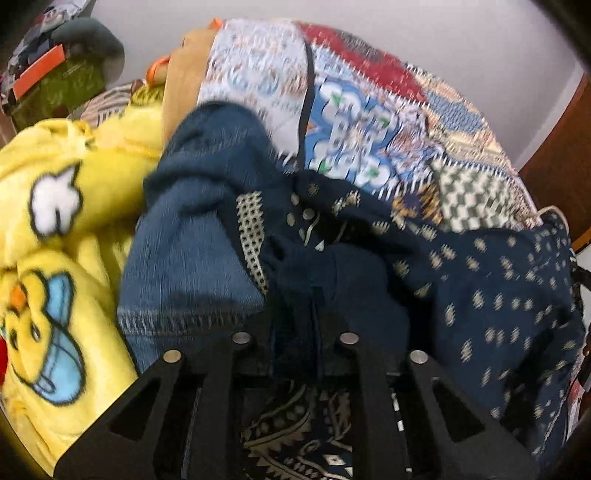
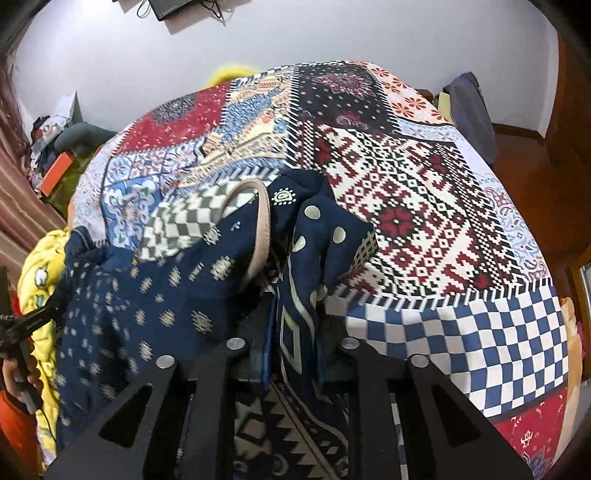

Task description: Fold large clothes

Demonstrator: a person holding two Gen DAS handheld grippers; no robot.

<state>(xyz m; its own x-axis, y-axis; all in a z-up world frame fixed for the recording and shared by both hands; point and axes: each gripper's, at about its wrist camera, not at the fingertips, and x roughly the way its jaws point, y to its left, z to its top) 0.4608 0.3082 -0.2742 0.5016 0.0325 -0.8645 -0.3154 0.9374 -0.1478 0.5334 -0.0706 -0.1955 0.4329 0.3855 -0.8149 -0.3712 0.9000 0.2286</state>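
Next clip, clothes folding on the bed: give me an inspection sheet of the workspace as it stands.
Surface: bed under a patchwork cover.
Job's things: navy printed garment bunched at the near edge, pink-trimmed neckline up; denim piece beside it.
Clutter: yellow blanket, orange box.
Grippers: left gripper and right gripper each shut on the navy cloth.
Cables: some hanging below a wall device.
Surroundings: white wall, wooden floor, a hand on the left gripper's handle.

On the patchwork bedspread (image 2: pixel 424 206): one navy printed garment (image 2: pixel 147 295), one denim garment (image 1: pixel 192 236), one yellow fleece blanket (image 1: pixel 55 206) beside them.
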